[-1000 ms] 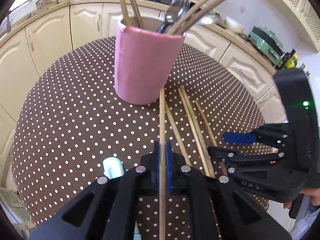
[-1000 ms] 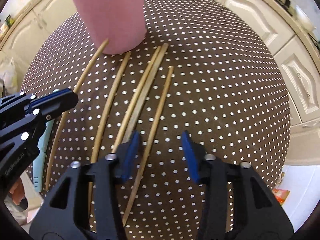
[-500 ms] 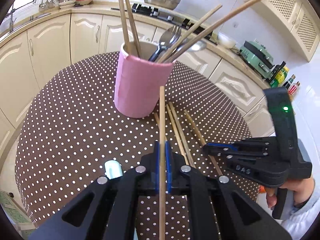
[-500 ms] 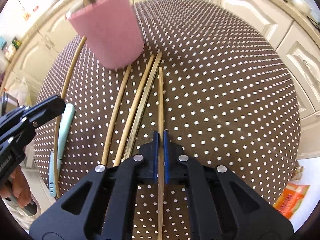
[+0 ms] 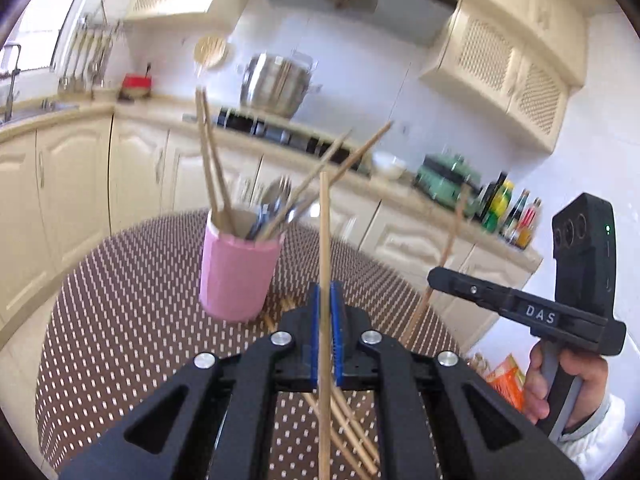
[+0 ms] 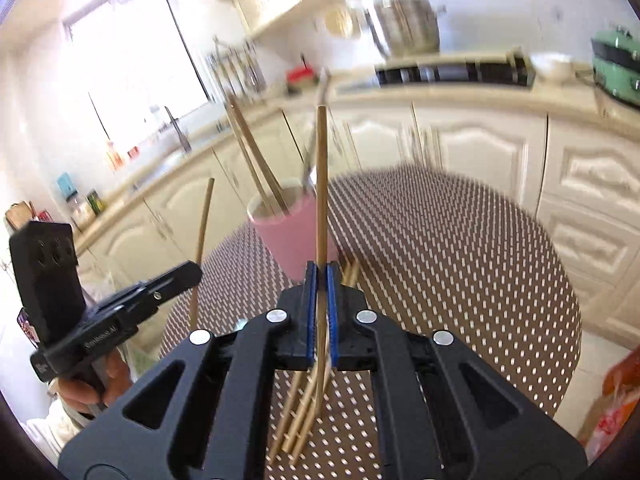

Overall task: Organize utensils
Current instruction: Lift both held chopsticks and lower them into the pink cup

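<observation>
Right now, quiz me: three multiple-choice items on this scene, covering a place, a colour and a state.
1. Where do the loose chopsticks lie?
A. on the dotted table
B. on the counter
C. in the sink

2. What colour is the cup?
A. green
B. pink
C. white

3. What is the state of the left tongs?
A. wide open
B. shut on a spoon
C. shut on a chopstick

Answers:
1 A, they lie on the table below the right tongs.
2 B, its wall is pink in both views.
3 C, the blue pads clamp the left chopstick.
</observation>
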A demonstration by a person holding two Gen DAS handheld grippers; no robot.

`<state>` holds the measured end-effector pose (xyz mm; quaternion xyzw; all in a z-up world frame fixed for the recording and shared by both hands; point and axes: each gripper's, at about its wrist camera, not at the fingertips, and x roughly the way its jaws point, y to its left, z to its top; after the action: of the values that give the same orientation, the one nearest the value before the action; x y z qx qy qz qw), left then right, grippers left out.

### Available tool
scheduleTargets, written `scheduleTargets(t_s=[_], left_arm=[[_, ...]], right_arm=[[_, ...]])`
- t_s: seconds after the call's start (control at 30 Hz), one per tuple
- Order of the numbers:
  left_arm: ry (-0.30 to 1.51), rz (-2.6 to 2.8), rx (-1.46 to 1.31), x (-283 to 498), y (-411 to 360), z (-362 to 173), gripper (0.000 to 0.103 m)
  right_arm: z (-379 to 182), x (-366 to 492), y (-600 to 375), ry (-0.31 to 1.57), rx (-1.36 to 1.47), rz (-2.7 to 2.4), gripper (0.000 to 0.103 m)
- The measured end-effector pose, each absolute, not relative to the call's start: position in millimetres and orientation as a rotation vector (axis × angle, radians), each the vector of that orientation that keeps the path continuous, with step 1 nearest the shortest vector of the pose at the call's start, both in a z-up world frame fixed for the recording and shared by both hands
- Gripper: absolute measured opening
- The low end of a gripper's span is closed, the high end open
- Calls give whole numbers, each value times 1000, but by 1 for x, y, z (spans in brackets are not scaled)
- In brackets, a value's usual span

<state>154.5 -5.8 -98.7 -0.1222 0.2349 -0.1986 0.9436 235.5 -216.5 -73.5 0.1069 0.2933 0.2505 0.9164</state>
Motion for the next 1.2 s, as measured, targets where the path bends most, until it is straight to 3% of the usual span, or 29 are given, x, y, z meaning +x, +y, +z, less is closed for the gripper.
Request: scheduleTargets(t_s=[0.6, 0.9, 1.2], left_arm=[[74, -285, -240, 203, 5, -20, 6], [-53, -219, -271, 242, 7, -8, 6], [-68, -153, -288, 284, 7, -35, 6]], right_arm=[[19, 242, -149, 312, 87, 568, 5], [24, 270, -126, 296, 32, 548, 5], [6, 288, -126, 351, 24, 560, 5]])
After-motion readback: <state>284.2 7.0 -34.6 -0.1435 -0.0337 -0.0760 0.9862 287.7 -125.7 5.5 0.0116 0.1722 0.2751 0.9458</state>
